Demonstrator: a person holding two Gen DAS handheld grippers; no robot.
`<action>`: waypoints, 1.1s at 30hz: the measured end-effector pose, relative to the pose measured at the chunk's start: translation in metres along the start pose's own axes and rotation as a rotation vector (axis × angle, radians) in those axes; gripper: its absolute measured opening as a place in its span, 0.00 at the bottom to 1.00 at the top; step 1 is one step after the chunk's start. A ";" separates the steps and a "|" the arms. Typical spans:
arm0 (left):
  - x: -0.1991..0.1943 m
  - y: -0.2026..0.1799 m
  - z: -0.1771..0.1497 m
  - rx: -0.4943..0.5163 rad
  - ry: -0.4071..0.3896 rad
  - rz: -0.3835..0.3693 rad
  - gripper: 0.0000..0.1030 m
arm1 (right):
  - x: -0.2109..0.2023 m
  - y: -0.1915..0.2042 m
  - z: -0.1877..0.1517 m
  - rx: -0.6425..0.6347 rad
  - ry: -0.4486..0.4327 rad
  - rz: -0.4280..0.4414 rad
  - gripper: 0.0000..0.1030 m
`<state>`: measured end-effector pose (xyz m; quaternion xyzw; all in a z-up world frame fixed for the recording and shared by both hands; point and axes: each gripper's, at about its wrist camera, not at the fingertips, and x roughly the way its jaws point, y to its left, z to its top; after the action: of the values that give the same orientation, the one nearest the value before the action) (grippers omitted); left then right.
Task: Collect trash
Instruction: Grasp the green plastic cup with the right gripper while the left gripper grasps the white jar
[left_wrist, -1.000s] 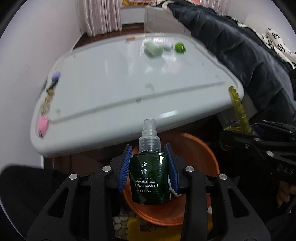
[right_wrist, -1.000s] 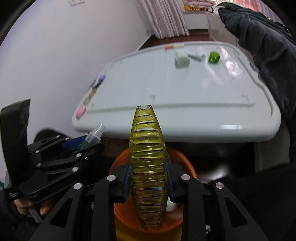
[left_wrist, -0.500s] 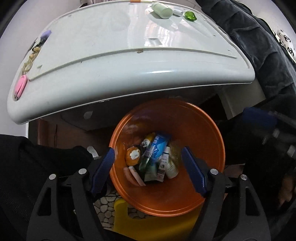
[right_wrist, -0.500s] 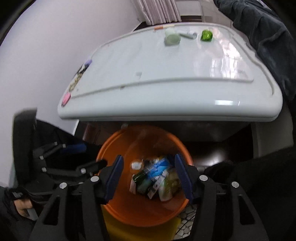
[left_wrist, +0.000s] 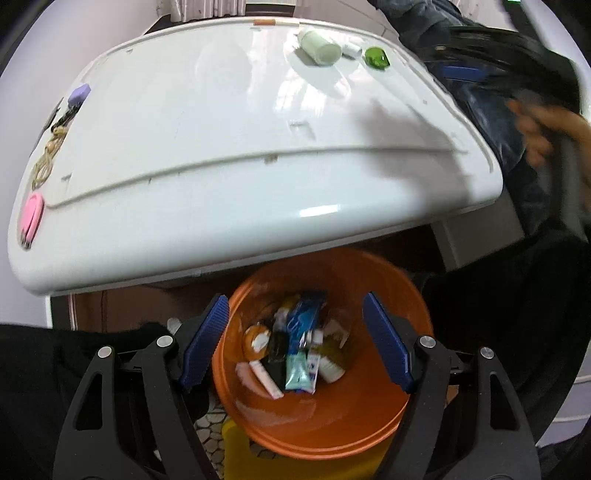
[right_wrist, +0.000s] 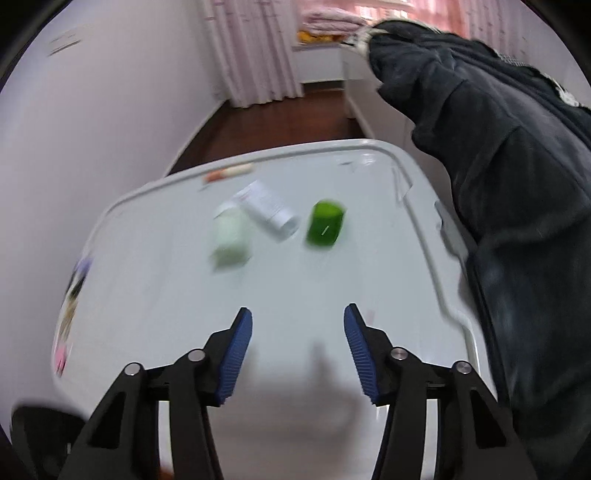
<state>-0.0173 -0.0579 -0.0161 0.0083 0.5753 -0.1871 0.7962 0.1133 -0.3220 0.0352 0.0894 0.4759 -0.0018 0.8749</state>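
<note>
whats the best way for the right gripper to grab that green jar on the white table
Grip the green jar across its round side wall, at mid-height. It looks short and squat and sits apart from the white tube to its left, so both flanks are free. Bring the right gripper, jaws already open, straight forward and low over the table, one finger on each side. Motion blur hides finer detail.

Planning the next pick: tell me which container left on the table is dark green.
The green jar, rightmost of the three; the pale bottle and white tube beside it are much lighter.

Orange bin (left_wrist: 369, 417), white table (left_wrist: 221, 155), bright green jar (right_wrist: 325, 223), perhaps pale-green bottle (right_wrist: 232, 240)
</note>
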 end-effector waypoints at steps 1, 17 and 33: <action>0.000 0.000 0.005 -0.003 -0.006 -0.004 0.71 | 0.011 -0.004 0.010 0.011 0.006 -0.014 0.45; 0.008 -0.010 0.024 0.071 -0.032 -0.022 0.72 | 0.117 0.001 0.079 -0.021 0.120 -0.242 0.32; 0.014 -0.035 0.158 0.019 -0.208 0.049 0.72 | -0.042 -0.019 0.011 0.033 -0.166 0.017 0.31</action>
<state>0.1202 -0.1306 0.0313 0.0105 0.4872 -0.1727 0.8560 0.0980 -0.3457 0.0738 0.1075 0.4010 -0.0096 0.9097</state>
